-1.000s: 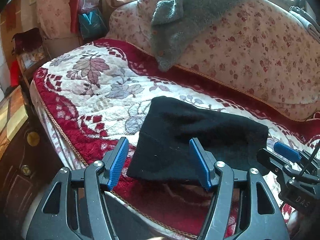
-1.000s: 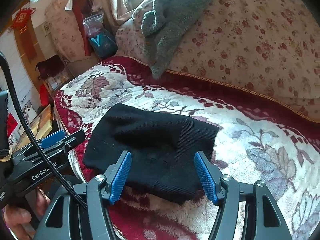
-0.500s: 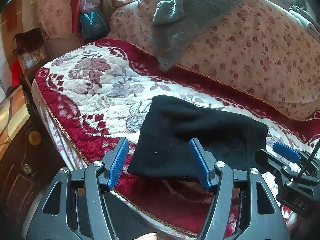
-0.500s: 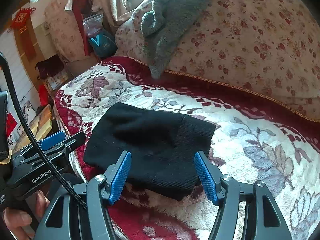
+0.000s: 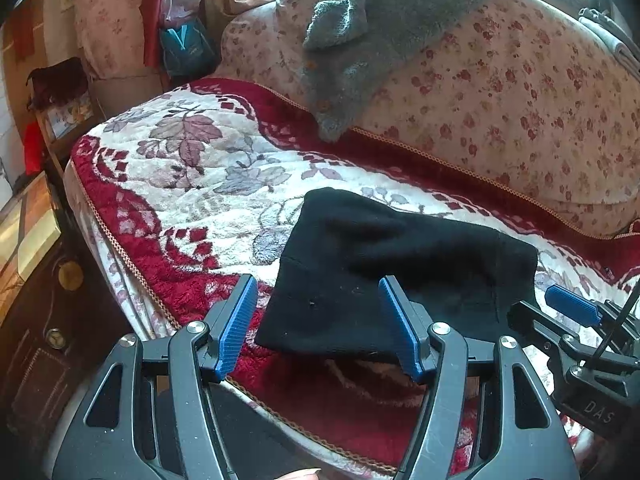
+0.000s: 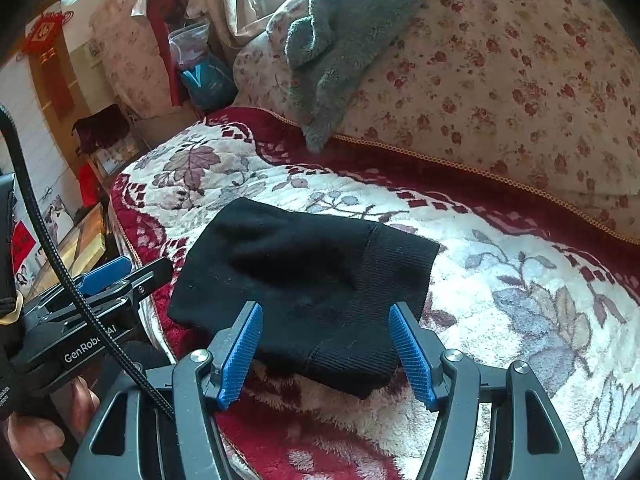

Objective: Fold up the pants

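Both grippers, left gripper (image 5: 318,324) and right gripper (image 6: 326,350), are hovering with jaws apart, gripping nothing. Just ahead of them, the black pants (image 6: 304,280) are lying in 1 compact folded bundle on the floral blanket (image 6: 520,280). Folding is looking nearly finished; perhaps only tidying is remaining.

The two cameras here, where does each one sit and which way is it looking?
Left wrist view: sits on the left gripper, looking forward between its open blue fingers at the folded black pants on the blanket; the right gripper shows at the right edge.
Right wrist view: sits on the right gripper, fingers open, facing the pants from their ribbed end; the left gripper and the hand holding it show at left.
Both share the pants, the blanket and the grey towel on the sofa back.
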Demonstrator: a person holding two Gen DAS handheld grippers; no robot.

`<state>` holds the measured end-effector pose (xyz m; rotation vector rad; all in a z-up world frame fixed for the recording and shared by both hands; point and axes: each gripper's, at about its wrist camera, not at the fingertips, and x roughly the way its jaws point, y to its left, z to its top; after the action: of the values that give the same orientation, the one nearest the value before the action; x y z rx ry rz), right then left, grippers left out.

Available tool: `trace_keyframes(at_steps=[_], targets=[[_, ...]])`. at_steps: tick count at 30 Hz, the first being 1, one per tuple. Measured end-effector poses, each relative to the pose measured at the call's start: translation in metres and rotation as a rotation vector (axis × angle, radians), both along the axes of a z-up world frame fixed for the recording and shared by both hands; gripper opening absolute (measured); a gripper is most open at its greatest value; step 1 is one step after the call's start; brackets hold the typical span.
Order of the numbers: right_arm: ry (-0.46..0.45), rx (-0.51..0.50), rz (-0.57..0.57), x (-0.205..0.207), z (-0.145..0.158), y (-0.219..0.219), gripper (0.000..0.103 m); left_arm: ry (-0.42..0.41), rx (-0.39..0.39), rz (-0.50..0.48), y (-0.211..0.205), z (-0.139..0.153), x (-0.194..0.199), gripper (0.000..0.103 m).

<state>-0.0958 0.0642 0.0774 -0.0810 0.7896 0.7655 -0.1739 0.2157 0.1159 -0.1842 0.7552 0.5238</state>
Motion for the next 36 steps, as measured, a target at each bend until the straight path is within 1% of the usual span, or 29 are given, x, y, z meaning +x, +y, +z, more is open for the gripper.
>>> trace_keyframes(at_steps=[36], targets=[[0.011, -0.018, 0.019, 0.0009, -0.0074, 0.0061, 0.064, 0.004, -0.005, -0.003, 0.0066, -0.0051, 0.0009, 0.063]])
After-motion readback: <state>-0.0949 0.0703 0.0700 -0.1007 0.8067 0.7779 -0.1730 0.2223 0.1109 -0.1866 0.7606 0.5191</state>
